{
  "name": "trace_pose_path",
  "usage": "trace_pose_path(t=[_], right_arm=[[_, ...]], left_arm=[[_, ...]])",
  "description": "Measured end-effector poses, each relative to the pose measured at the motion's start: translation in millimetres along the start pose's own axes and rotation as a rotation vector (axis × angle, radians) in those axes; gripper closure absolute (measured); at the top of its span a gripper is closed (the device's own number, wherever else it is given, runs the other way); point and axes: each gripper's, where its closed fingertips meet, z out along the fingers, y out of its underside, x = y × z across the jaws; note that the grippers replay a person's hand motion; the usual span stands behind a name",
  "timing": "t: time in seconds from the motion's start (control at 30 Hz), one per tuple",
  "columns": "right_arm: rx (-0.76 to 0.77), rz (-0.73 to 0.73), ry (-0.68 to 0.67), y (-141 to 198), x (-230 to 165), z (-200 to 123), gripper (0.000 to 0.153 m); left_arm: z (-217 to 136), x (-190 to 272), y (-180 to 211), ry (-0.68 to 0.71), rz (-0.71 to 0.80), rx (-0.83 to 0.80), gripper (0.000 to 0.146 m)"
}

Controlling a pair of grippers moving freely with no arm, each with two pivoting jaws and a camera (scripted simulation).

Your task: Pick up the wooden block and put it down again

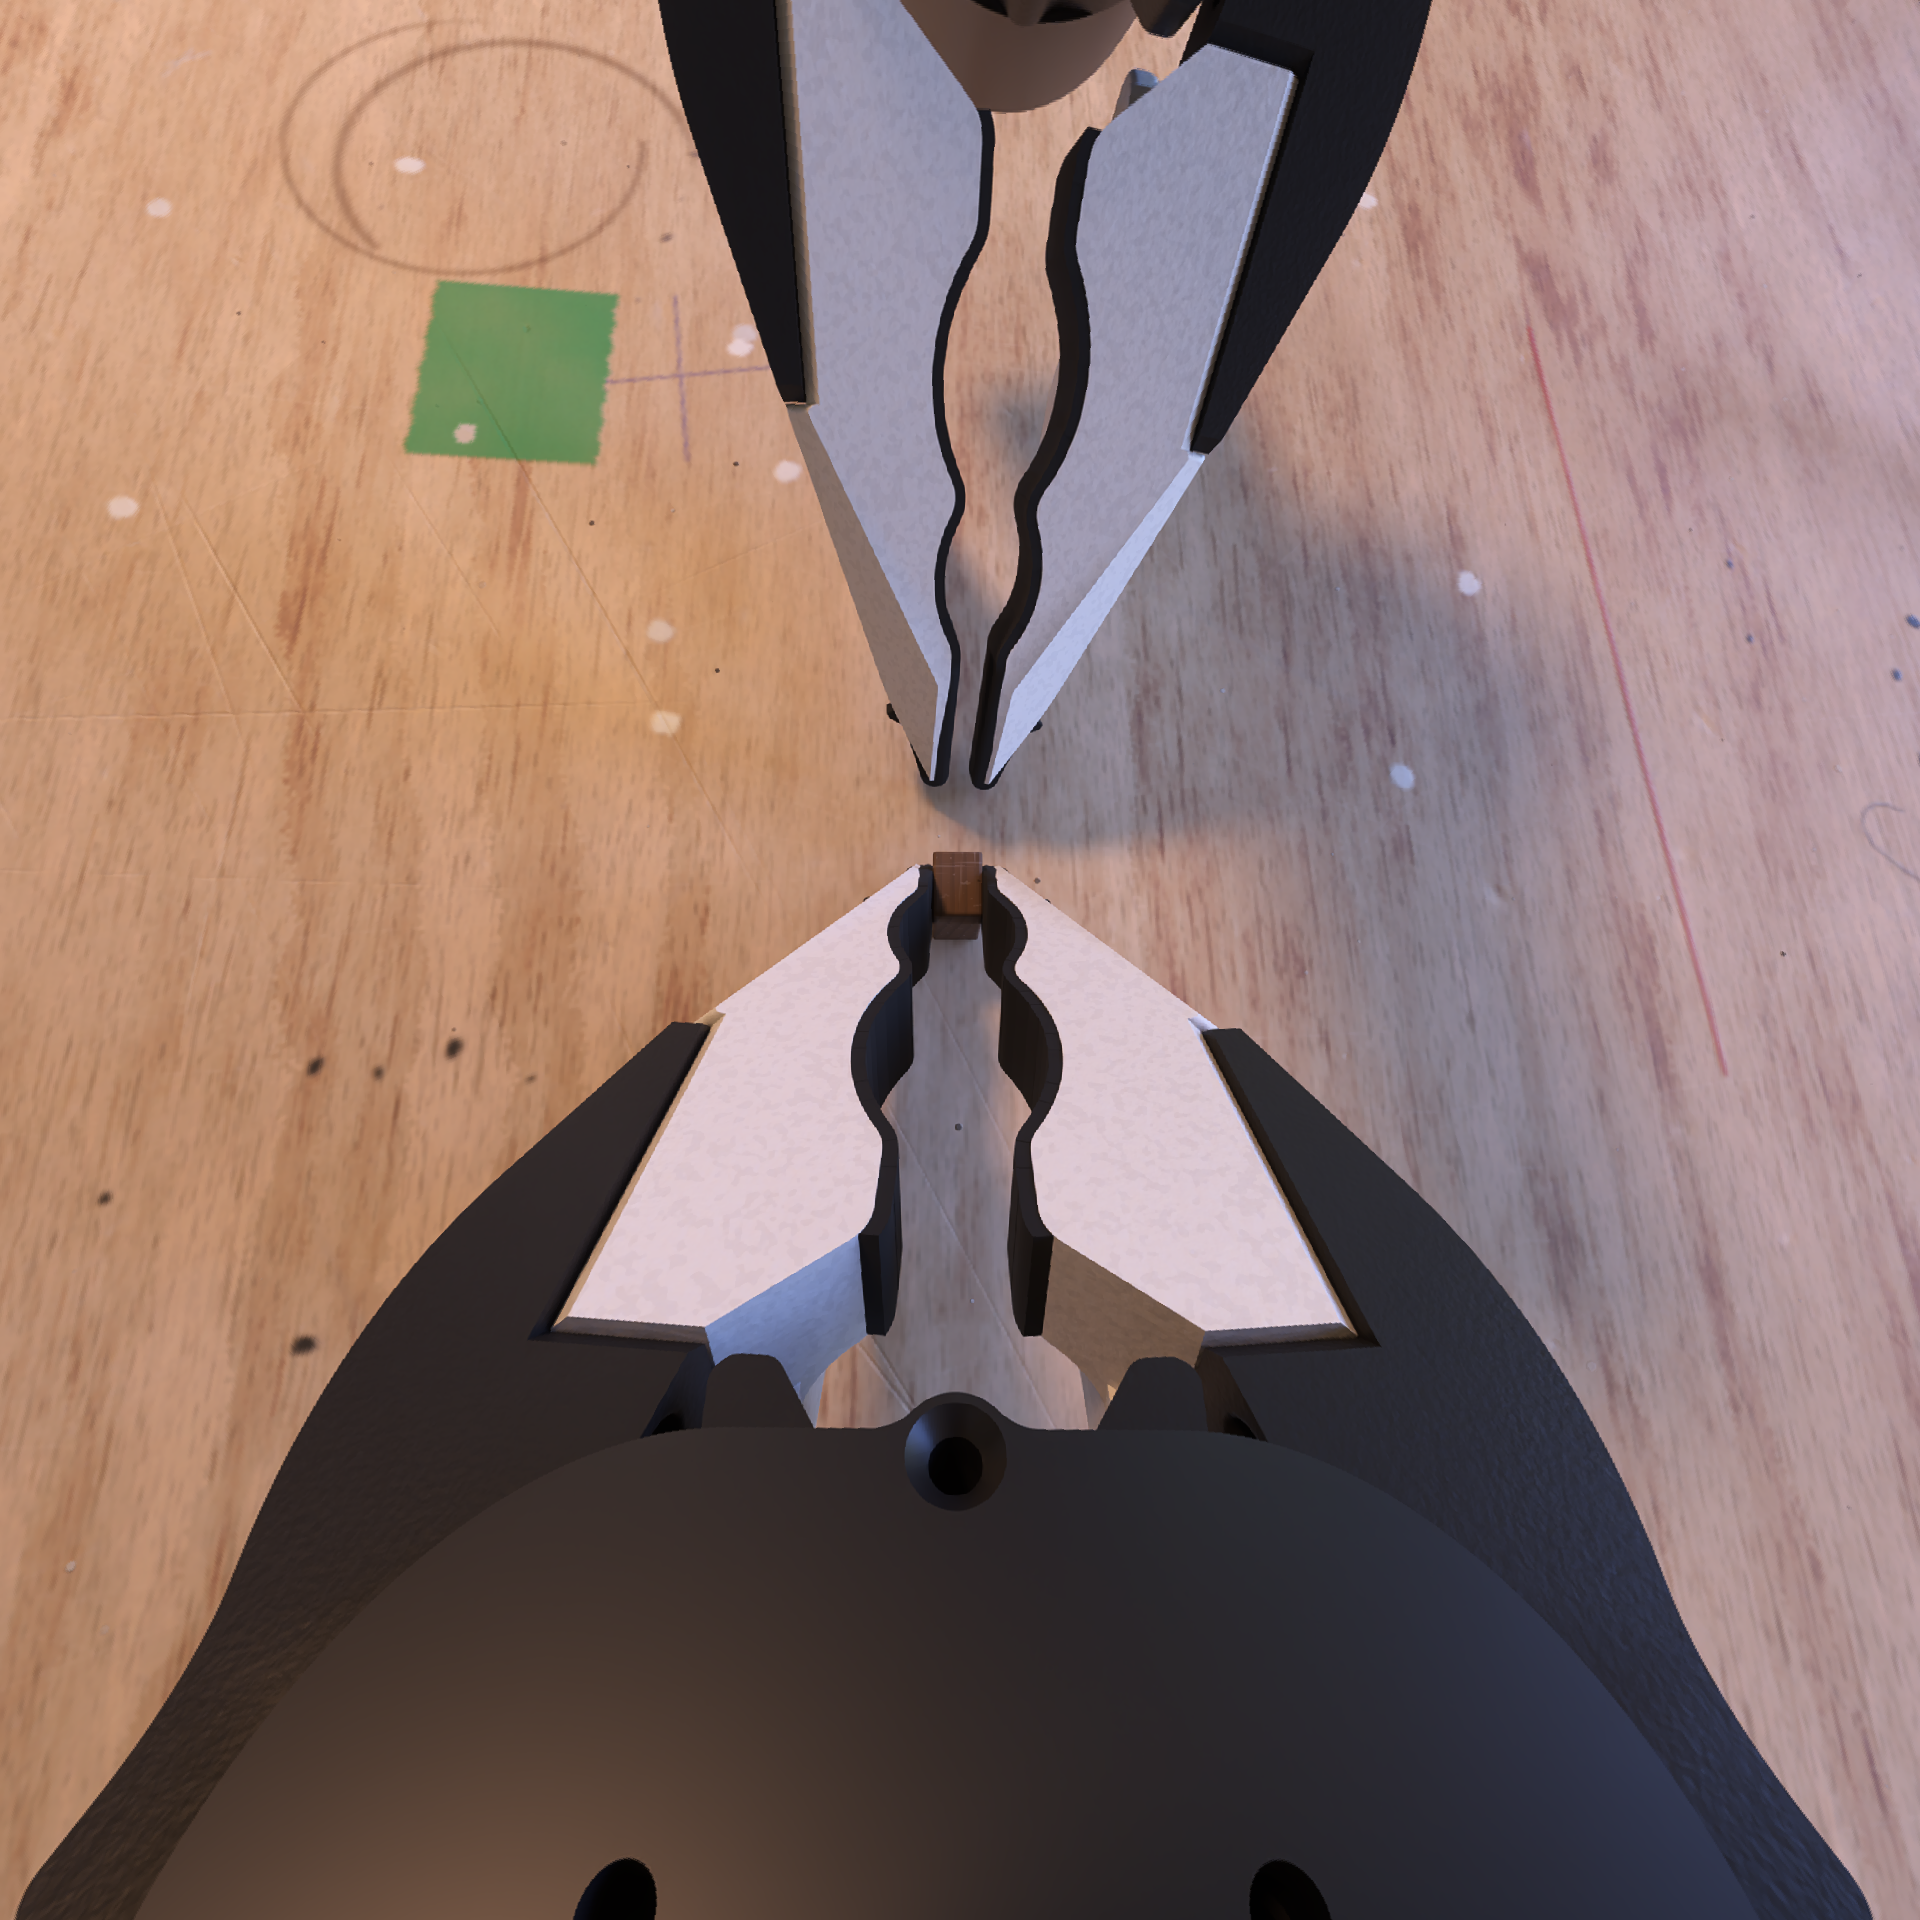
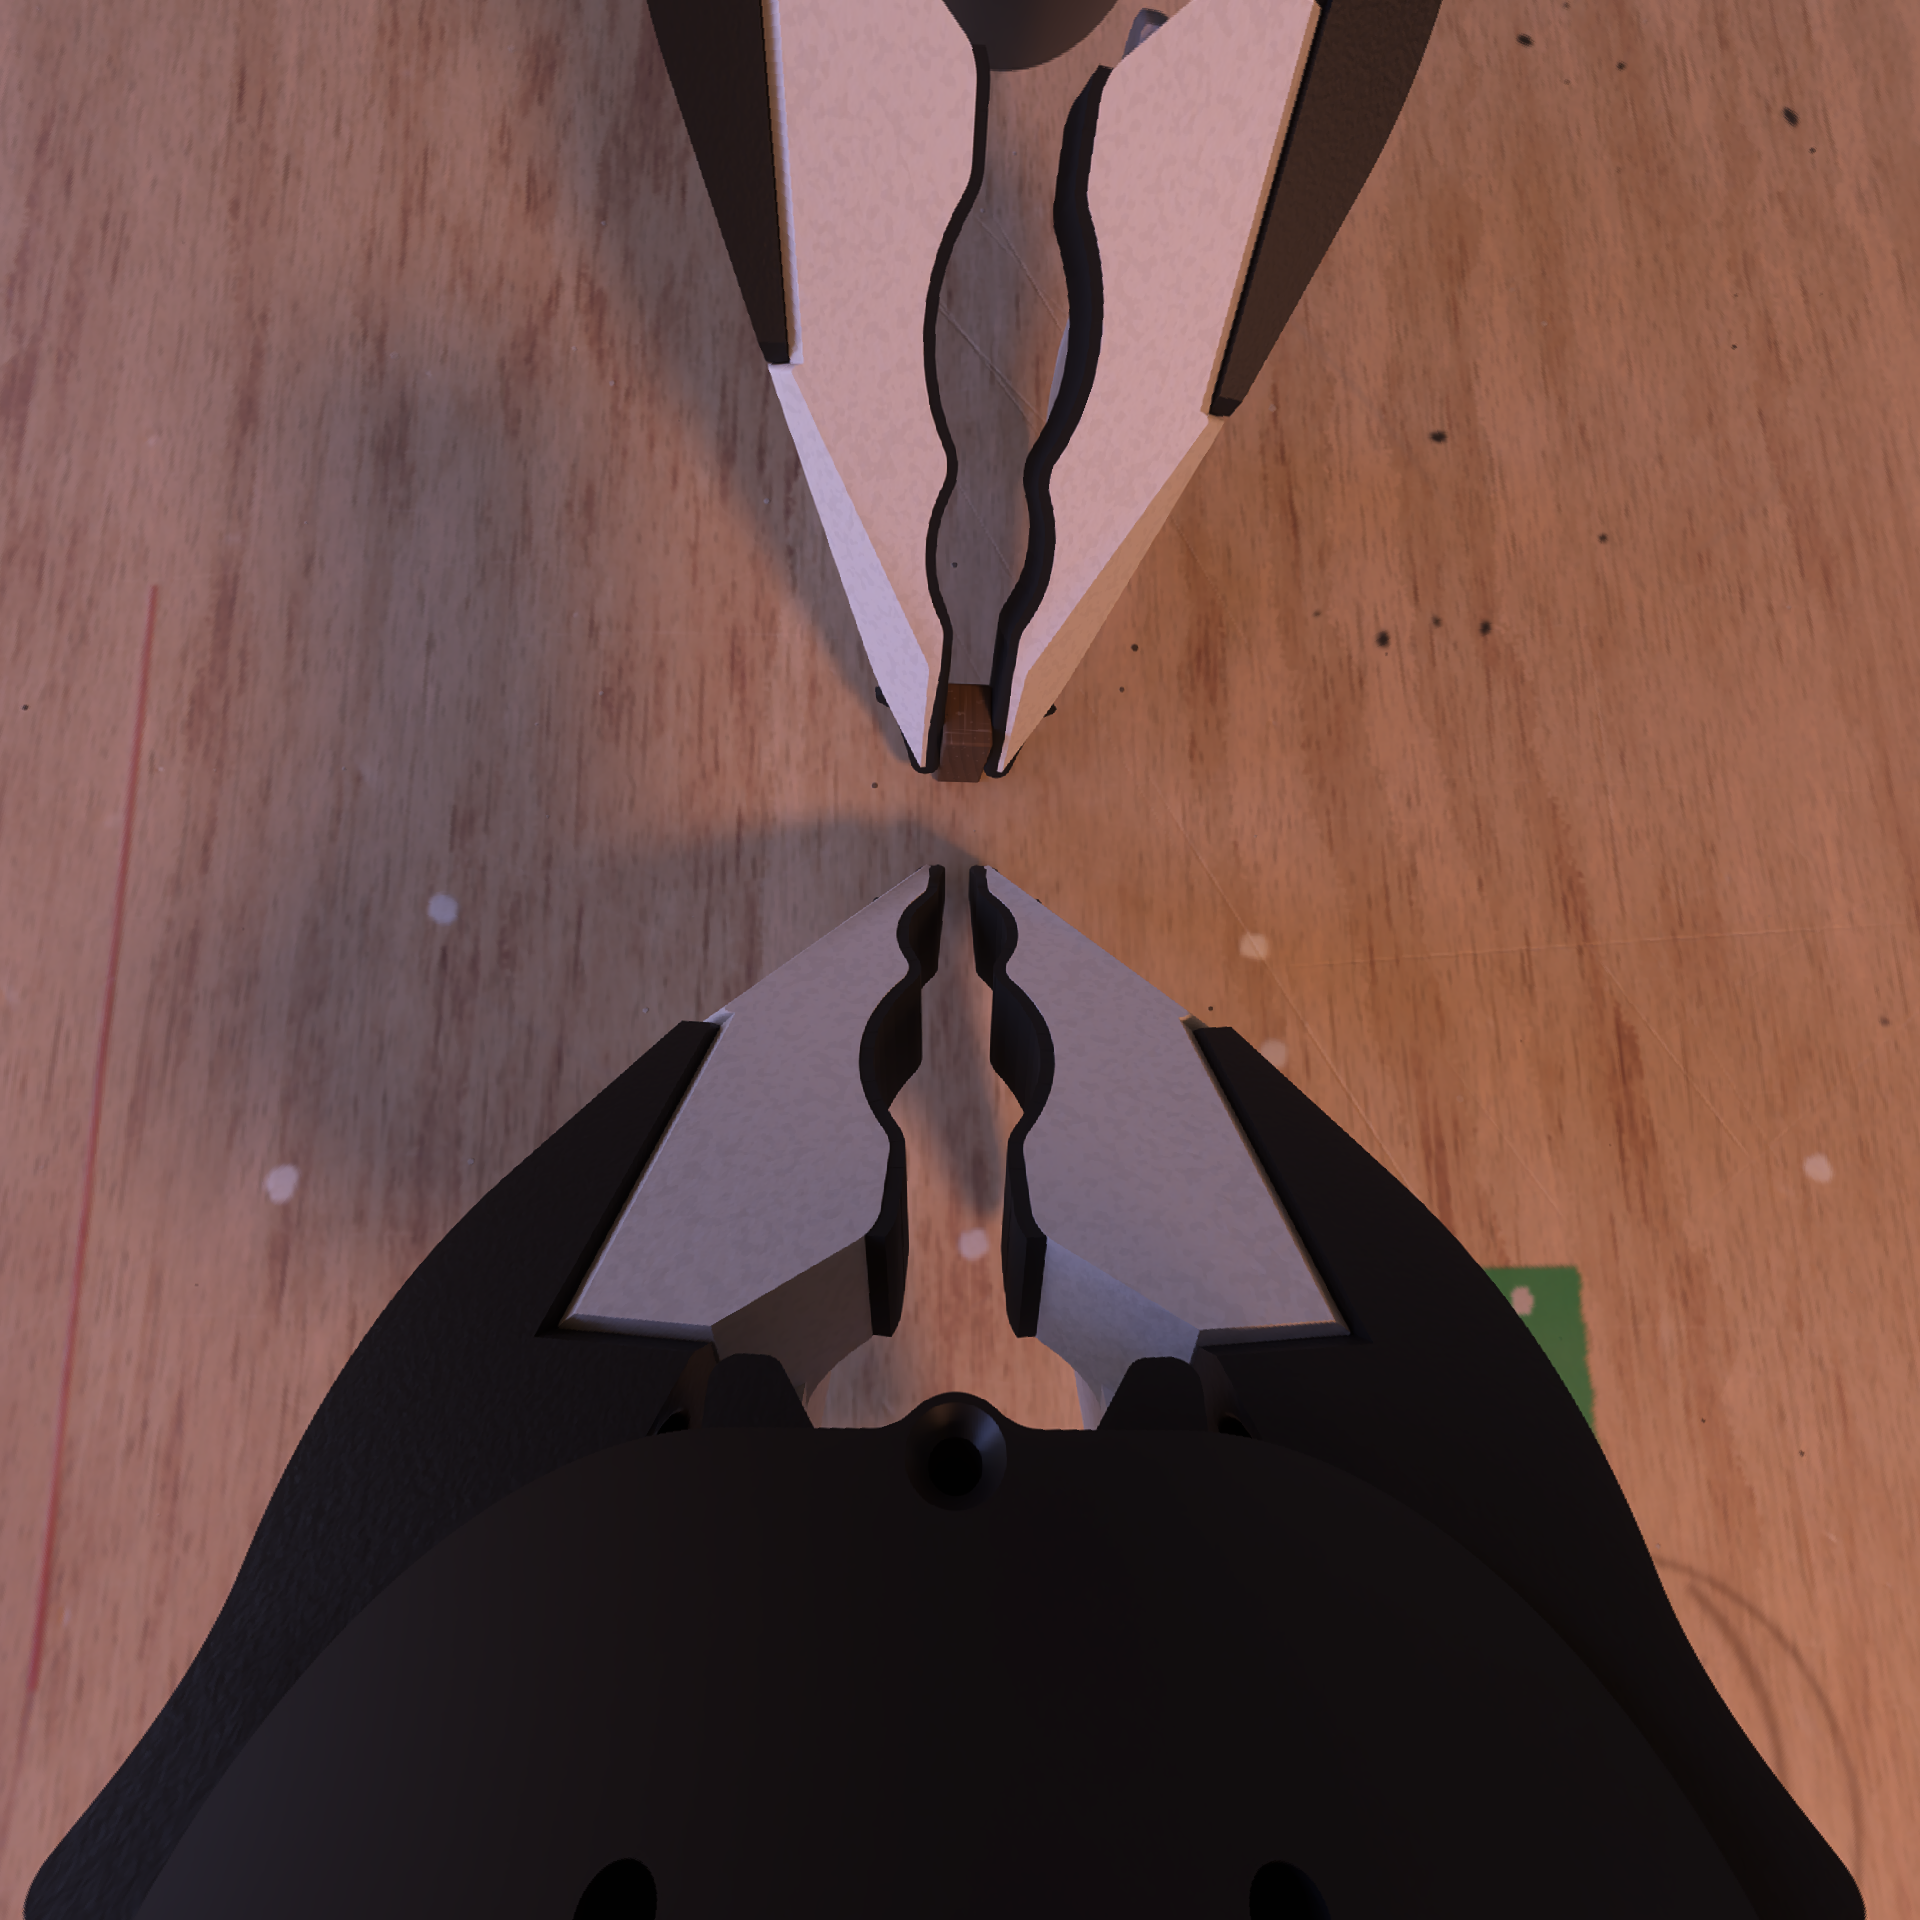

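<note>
Left gripper [image 1: 957, 878] pinches wooden block [image 1: 957, 883], facing right gripper [image 1: 958, 779].

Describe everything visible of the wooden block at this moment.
The wooden block is a small brown cube-like piece with faint grain lines, darker on its shaded side. It sits pinched at the very tips of the left gripper, one of the fingers pressing each side. The right gripper faces it nearby, nearly closed and not touching. Whether it rests on the table or hangs just above cannot be told.
</note>
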Motion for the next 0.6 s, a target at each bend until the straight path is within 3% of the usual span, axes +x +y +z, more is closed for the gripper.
trace_pose_path(t=[0.6], right_arm=[[0.016, -0.035, -0.044, -3.1, -8.4, 1.5, 0.148]], left_arm=[[-0.2, 9.5, -2.6, 0.013, 0.086, 0.016, 0.138]])
